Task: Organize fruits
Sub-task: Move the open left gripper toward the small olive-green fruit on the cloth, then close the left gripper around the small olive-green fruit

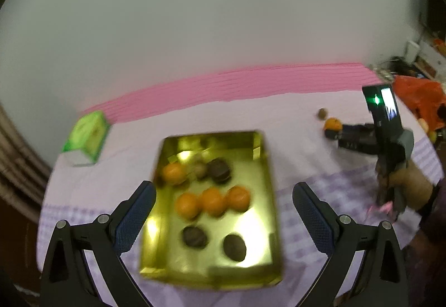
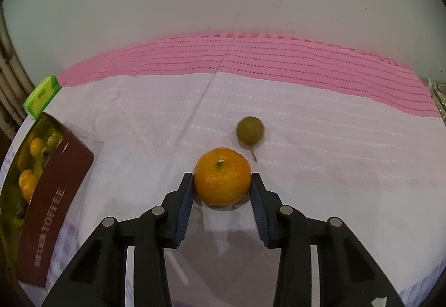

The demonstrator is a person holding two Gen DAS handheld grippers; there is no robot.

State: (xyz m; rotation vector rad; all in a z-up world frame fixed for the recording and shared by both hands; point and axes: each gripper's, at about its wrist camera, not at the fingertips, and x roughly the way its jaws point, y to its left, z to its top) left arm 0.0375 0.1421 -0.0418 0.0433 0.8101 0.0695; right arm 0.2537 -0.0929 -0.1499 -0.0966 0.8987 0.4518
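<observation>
The right gripper (image 2: 223, 184) is closed on an orange (image 2: 222, 179) that sits on the pale tablecloth (image 2: 334, 139); both blue pads (image 2: 186, 195) press against the fruit's sides, stem end up; just beyond the orange, slightly to its right, lies a small greenish-brown round fruit (image 2: 250, 130) with a short stalk, close to the orange but apart from it.

Left of the orange stands a gold tray (image 1: 267, 181) with a dark red outer wall that reads TOFFEE in the right wrist view; inside the tray, at its far end, lie one orange fruit (image 1: 174, 172), a small brownish fruit (image 1: 199, 169) and a dark round fruit (image 1: 220, 170); across the middle runs a row of three orange fruits (image 1: 213, 201); at the near end sit two more dark fruits (image 1: 214, 242); the left wrist view is blurred, so finer detail inside the tray cannot be told.

The left gripper (image 1: 224, 219) hangs over the tray's near end with its jaws spread wide and nothing between them.

Beyond the tray's far left corner rests a green box (image 1: 87, 137); a pink cloth strip (image 2: 251, 56) runs along the far edge of the tablecloth behind tray and orange; to the orange's right, at the cloth's edge, lies an orange plastic bag (image 1: 418, 98); a hand (image 1: 409, 181) grips the right gripper's handle.
</observation>
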